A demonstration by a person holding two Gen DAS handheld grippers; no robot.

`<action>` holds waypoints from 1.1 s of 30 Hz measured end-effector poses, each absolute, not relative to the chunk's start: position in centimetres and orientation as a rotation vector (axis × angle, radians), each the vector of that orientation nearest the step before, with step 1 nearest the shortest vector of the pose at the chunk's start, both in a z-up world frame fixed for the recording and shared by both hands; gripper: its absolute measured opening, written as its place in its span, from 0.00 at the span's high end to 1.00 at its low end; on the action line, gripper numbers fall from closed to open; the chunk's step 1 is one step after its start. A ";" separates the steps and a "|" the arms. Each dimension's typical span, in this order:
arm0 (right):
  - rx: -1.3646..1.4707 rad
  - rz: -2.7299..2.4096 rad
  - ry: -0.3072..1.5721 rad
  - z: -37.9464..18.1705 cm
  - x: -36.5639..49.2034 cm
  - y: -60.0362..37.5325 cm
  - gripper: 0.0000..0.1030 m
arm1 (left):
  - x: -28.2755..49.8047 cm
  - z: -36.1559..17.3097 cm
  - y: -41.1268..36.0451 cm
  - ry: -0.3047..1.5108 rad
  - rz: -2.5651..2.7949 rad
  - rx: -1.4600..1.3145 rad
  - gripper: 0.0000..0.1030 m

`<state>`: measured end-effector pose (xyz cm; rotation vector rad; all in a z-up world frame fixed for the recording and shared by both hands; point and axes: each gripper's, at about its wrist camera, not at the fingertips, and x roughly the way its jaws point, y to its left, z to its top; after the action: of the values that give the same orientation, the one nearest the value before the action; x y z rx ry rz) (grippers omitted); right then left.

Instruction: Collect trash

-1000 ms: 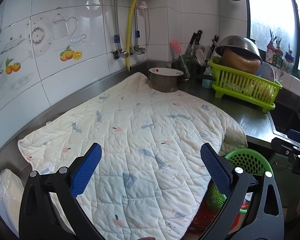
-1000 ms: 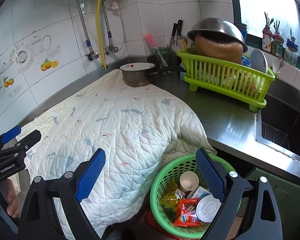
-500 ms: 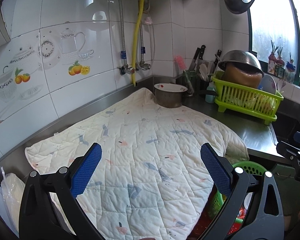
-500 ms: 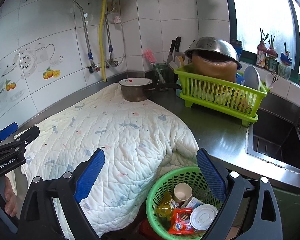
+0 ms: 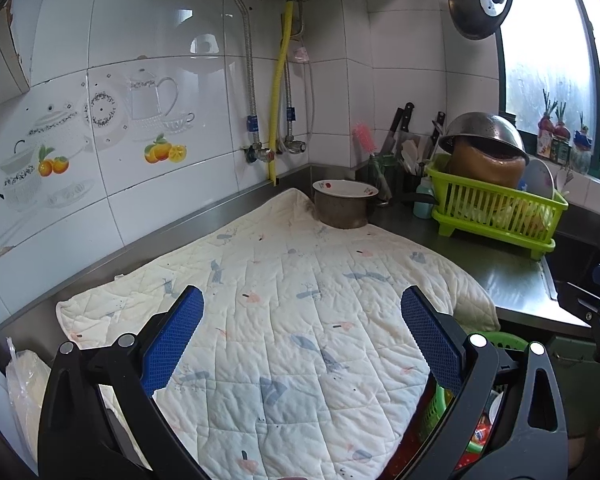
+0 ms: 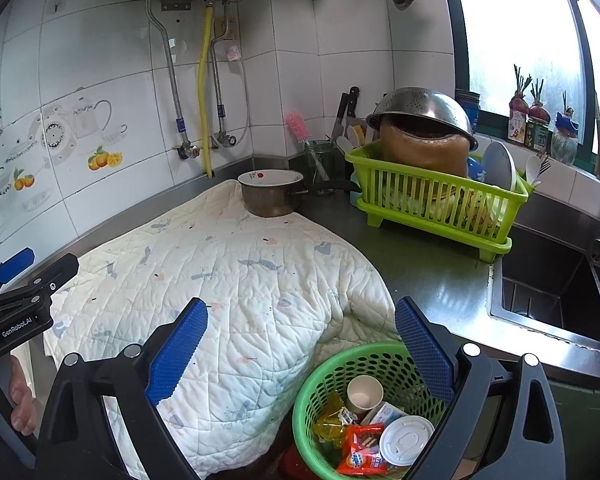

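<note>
Both grippers stand wide apart and carry nothing: the right gripper [image 6: 300, 340] hangs over the green basket [image 6: 340, 364], which sits just below and ahead of its right finger, holding a paper cup [image 6: 364, 394], a white lid [image 6: 406, 442], a red wrapper [image 6: 360, 454] and yellow wrappers [image 6: 332, 420]. Beyond the left gripper [image 5: 302, 328] spreads the quilted cloth [image 5: 300, 300], bare of litter. My guess at the risk: a low gripper could snag the cloth's overhanging edge and drag it onto the basket, or knock the basket over and spill it.

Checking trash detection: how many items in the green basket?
5 visible in the basket: cup, white lid, red packet, yellow wrapper, small carton. More may lie underneath.
</note>
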<state>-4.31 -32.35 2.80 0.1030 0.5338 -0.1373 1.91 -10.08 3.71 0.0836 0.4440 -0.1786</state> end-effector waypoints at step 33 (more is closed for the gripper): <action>0.111 -0.139 0.538 2.6 -3.9 -33.4 0.11 | 2.0 3.5 -10.6 0.426 -0.186 0.098 0.05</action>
<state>-3.85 -33.36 2.60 0.1106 0.5382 -0.1386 1.96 -10.57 3.48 0.0980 0.4258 -0.1857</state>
